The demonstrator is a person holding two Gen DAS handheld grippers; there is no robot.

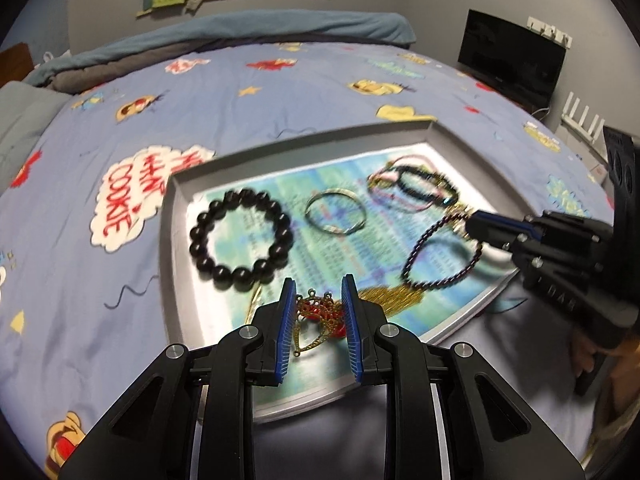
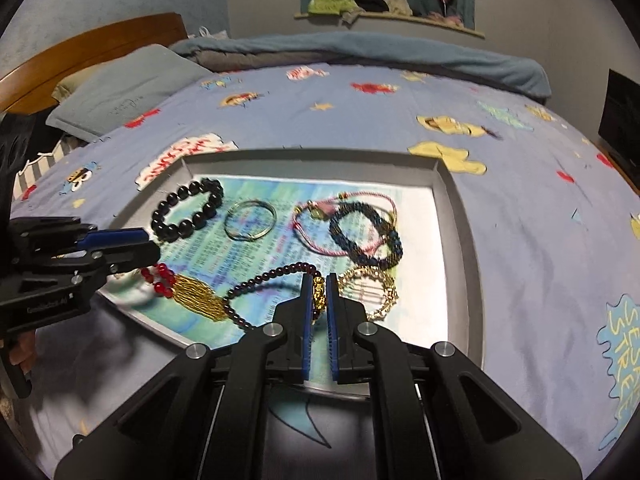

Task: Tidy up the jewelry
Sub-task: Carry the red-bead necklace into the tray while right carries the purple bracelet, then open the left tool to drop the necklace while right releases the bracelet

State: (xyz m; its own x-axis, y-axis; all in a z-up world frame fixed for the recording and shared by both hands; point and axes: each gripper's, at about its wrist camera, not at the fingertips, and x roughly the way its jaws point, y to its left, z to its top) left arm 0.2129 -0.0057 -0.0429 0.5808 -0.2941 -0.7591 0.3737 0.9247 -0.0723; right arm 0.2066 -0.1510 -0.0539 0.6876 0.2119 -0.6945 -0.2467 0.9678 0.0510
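A grey tray [image 1: 168, 240] lined with printed paper lies on the bed. My left gripper [image 1: 318, 290] is shut on a red-and-gold ornament [image 1: 320, 316] just above the tray's near edge. The ornament's gold tassel [image 2: 196, 296] trails on the paper. My right gripper [image 2: 320, 280] is shut on the gold charm of a dark red bead bracelet [image 2: 280, 272], whose loop [image 1: 424, 240] hangs over the tray's right side. On the tray lie a black bead bracelet [image 1: 198, 236], a silver bangle [image 1: 308, 212], pink cord and blue braided bracelets [image 2: 352, 240] and a gold bead bracelet [image 2: 384, 280].
The bed carries a blue cartoon sheet [image 1: 280, 92], with a grey pillow [image 2: 120, 96], a rolled blanket [image 2: 360, 52] and a wooden headboard [image 2: 80, 56] behind. A black screen [image 1: 512, 56] stands at the right. A hand [image 1: 584, 356] holds the right gripper.
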